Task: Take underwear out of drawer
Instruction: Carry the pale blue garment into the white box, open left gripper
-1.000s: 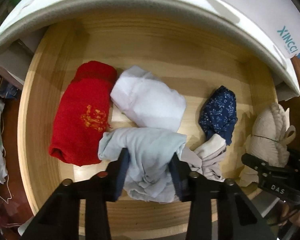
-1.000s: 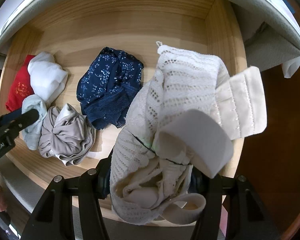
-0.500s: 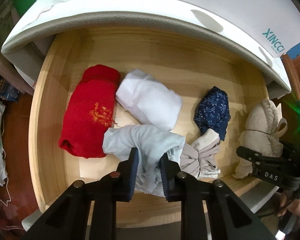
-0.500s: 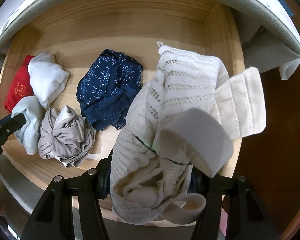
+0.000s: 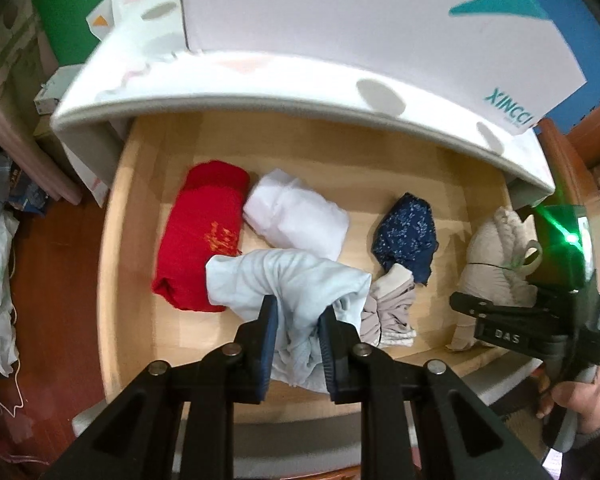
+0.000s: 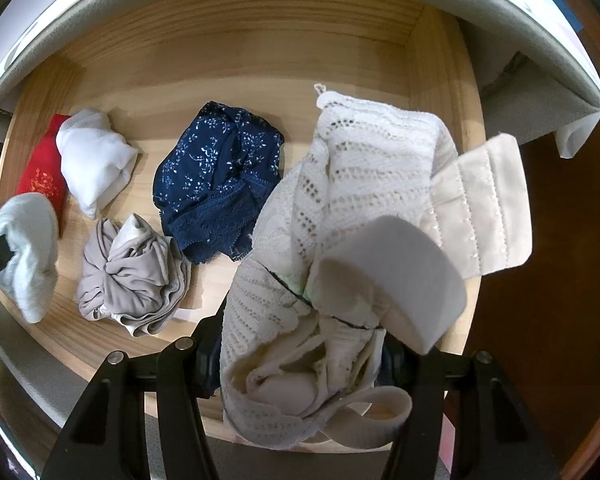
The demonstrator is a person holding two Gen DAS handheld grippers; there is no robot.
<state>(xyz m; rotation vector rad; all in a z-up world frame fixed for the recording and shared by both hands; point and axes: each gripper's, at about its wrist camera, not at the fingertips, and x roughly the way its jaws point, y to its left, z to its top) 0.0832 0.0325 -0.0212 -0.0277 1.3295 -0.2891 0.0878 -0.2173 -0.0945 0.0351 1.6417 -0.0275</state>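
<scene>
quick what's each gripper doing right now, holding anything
Left gripper: closed on the pale blue underwear.
Right gripper: closed on the cream lace bra.

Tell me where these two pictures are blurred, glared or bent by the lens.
Left wrist view: fisheye bends the drawer rim into a curve; its left side and the red roll are smeared by motion; a green flare glares at the right. Right wrist view: mostly sharp; the pale blue piece at the left edge is blurred; corners go black.
</scene>
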